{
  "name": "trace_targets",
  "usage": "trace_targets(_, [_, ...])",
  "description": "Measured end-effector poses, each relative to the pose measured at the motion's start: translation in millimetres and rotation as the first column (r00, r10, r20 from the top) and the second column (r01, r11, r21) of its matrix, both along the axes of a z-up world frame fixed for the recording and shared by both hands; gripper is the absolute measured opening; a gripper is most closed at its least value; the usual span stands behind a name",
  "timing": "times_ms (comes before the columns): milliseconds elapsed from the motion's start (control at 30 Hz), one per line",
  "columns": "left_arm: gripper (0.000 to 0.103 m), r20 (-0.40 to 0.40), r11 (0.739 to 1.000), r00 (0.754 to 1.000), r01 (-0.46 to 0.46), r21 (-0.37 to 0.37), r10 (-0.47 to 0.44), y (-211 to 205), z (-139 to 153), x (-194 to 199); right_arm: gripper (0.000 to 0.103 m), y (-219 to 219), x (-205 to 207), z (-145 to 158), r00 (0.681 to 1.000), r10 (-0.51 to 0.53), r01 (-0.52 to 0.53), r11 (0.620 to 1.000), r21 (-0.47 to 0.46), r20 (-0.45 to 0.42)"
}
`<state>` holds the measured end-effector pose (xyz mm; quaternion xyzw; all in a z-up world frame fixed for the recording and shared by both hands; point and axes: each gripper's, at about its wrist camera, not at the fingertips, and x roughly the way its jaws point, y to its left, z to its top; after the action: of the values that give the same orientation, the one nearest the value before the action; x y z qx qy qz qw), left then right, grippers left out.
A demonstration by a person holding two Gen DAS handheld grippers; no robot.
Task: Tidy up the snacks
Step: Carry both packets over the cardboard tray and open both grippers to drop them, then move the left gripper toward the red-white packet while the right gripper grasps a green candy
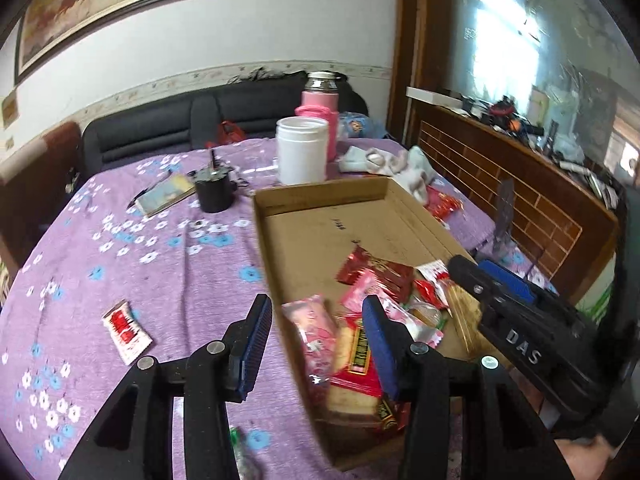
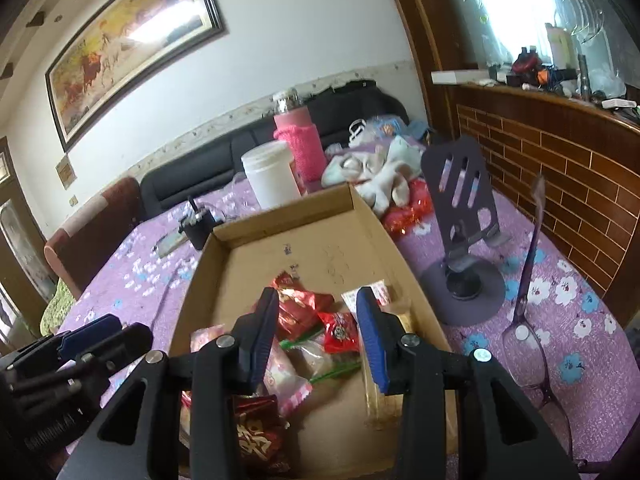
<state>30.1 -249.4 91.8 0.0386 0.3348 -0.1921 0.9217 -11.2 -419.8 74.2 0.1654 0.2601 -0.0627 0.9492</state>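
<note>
Red, pink wrapped snacks [image 2: 304,332] heaped in shallow cardboard box [image 2: 280,220].

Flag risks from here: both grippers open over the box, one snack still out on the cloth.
1. The left gripper straddles the cardboard box wall; closing or lowering could catch the wall and shove the box.
2. The red-and-white packet lies flat on the tablecloth; a pinch may snag the fabric.
3. The glasses lie close beside the right gripper; a sideways swing could hit them.
</note>
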Motion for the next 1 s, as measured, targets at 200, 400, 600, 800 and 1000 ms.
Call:
trace_targets(200, [0.050,-0.002,0.999,0.999,-0.047,0.002,0.047,17.9,9.2,-2.5,0.039,-2.8,-8.7,6.0,0.998,-0.011,0.009,0.999,0.030,0.069])
trace_targets(400, [0.050,0.020,0.997,0.997,-0.073,-0.008,0.073,31.7,22.2,-12.3,0.039,7.2,-12.2,11.2,0.997,0.011,-0.009,1.000,-0.016,0.076])
trace_targets(600, [0.050,0.046,0.995,0.994,-0.097,-0.010,0.098,52.2,32.7,-24.0,0.039,13.4,-18.1,17.5,0.986,0.089,-0.096,0.995,0.042,0.139])
trace_targets(800, [0.053,0.060,0.989,0.987,-0.148,-0.026,0.150,93.8,37.5,-32.9,0.039,19.7,-13.3,18.2,0.976,0.181,-0.189,0.980,0.059,0.120])
trace_targets(1000, [0.057,0.014,0.968,0.968,-0.250,-0.004,0.250,152.0,23.9,-17.7,0.039,35.3,-9.1,15.6,0.981,0.182,-0.181,0.983,-0.018,0.066])
